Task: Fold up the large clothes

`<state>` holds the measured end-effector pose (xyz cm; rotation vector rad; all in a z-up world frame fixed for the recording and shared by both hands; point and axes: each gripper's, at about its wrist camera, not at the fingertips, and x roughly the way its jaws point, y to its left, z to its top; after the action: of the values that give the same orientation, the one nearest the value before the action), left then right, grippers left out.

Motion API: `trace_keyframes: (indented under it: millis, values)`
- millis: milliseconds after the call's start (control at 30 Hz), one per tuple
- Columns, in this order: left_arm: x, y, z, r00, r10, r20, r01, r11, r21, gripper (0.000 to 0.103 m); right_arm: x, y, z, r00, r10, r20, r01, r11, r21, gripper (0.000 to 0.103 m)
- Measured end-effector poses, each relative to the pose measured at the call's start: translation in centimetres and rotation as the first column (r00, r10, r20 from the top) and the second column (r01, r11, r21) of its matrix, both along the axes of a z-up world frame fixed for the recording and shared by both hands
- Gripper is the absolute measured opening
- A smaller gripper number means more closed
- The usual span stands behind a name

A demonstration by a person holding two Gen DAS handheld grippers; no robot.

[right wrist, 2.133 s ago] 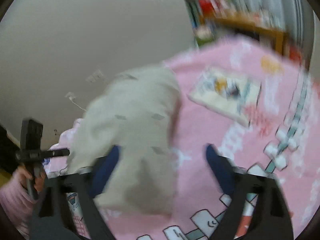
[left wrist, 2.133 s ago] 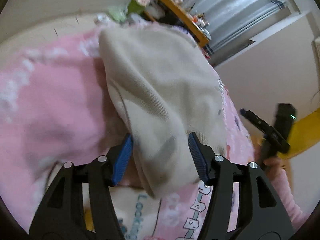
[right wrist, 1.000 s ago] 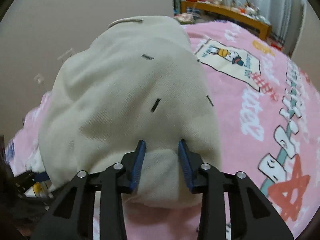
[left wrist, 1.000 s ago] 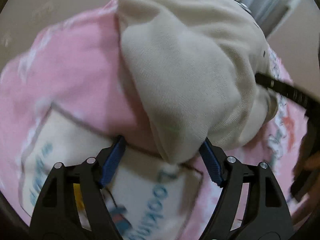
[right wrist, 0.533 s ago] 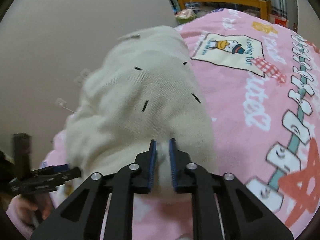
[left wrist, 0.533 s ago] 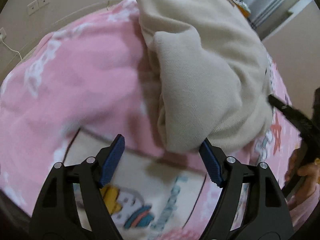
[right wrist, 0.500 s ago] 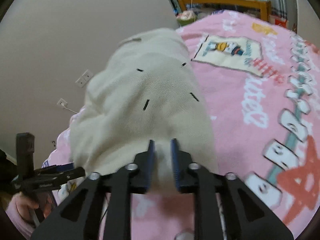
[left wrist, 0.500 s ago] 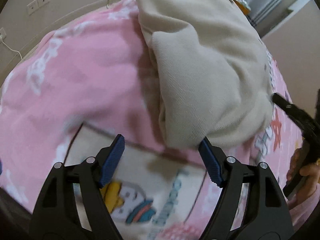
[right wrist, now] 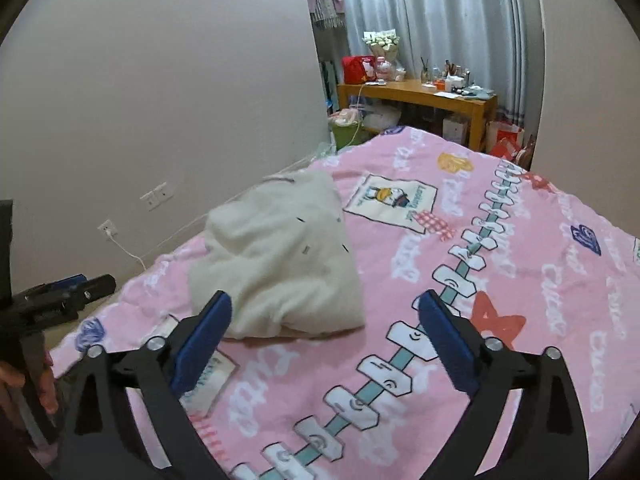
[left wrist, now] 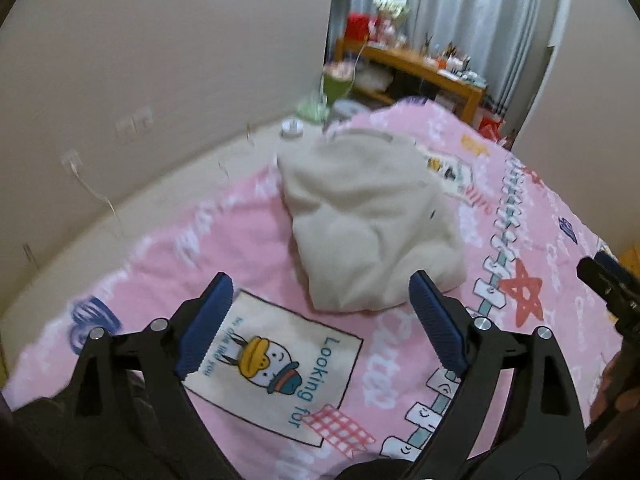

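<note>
Right hand-held gripper (right wrist: 324, 332) has released the cream garment (right wrist: 280, 256), jaws now spread

Pink cartoon blanket (right wrist: 520, 280), wooden desk (right wrist: 420, 96) w/ clutter, grey curtains (right wrist: 432, 12), wall sockets (right wrist: 158, 196)

- Ahead of me, a wooden desk (right wrist: 424, 98) stands at the far end of the pink blanket (right wrist: 520, 264).
- Grey curtains (right wrist: 432, 20) hang behind the desk.
- A plain wall (right wrist: 160, 80) runs left of it, with outlets (right wrist: 154, 196).
</note>
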<state>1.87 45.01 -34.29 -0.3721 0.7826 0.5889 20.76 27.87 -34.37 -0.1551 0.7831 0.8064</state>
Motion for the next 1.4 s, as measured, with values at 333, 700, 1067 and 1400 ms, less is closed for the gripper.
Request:
trace_keyframes:
  millis: [333,700,1067,1400]
  values:
    - [-6.3,-4.1,6.9,0.999,0.012,0.042,-0.010,0.999,-0.043,0.093,-8.2,-1.2,8.7,0.990,0.045,0.135,-0.030,0.993,-0.110,0.095]
    - [-8.4,-6.4,9.1,0.995,-0.052,0.081,0.051,0.999,0.018,0.093,-12.7,-3.6,10.9,0.989,-0.035,0.143,0.039,0.999,-0.030,0.095]
    - [-8.5,-7.6,8.3,0.999,-0.032,-0.037,0.034,0.999,0.037,0.093,-15.8,-5.4,12.4,0.997,-0.008,0.076,0.003,0.998,0.063,0.095]
    - [-8.6,-8.2,9.2,0.999,-0.009,-0.040,0.010,1.000,0.027,0.093,-15.7,-5.1,11.6,0.997,0.047,0.054,-0.048,0.999,0.008,0.095]
